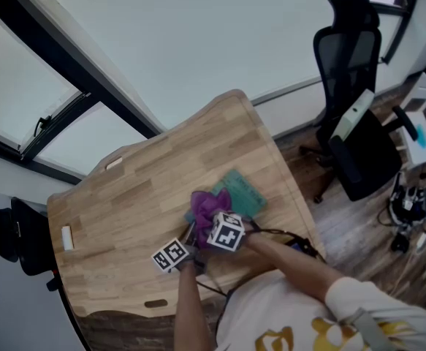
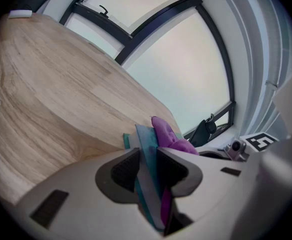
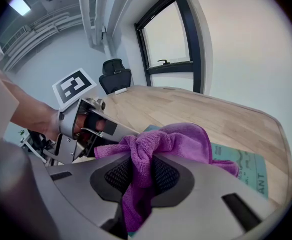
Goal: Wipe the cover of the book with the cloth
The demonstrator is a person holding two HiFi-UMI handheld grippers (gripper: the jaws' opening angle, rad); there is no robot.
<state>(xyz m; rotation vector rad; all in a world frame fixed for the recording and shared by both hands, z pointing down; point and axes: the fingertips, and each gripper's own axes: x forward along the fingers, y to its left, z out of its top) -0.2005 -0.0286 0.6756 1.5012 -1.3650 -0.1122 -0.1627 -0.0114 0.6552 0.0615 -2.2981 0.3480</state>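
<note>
Left gripper (image 2: 148, 159): its fingers (image 2: 124, 171) are clamped on the book (image 2: 143, 140), gripping one thin edge so it cannot slide.
Book: teal cover, lying on the desk (image 1: 125, 196) close to the right edge, nearer my side than the far corner.
Cloth (image 3: 181, 139): purple, bunched, resting on the end of the cover nearest me, with most of the teal bare beyond it.
Right gripper (image 3: 141, 166): closed tight on a fold of the cloth, the rest spilling forward over the book.
Step in hand: I judge this as the wipe itself, one gripper steadying and the other holding the cloth down on the cover (how much is already wiped, I cannot say).
Next move: I would drag the cloth across the bare teal toward the desk's right edge, pressing flat and keeping the left clamp firm, since a loose book would skid with the stroke.
Head view only: the whole desk, a small white thing (image 1: 67, 238) near its left edge, and an office chair (image 1: 348, 50) off to the right.
Left gripper view only: the book's edge squeezed between the pads.
Right gripper view only: print on the cover, too small to read, and the cloth's pinched fold.
</note>
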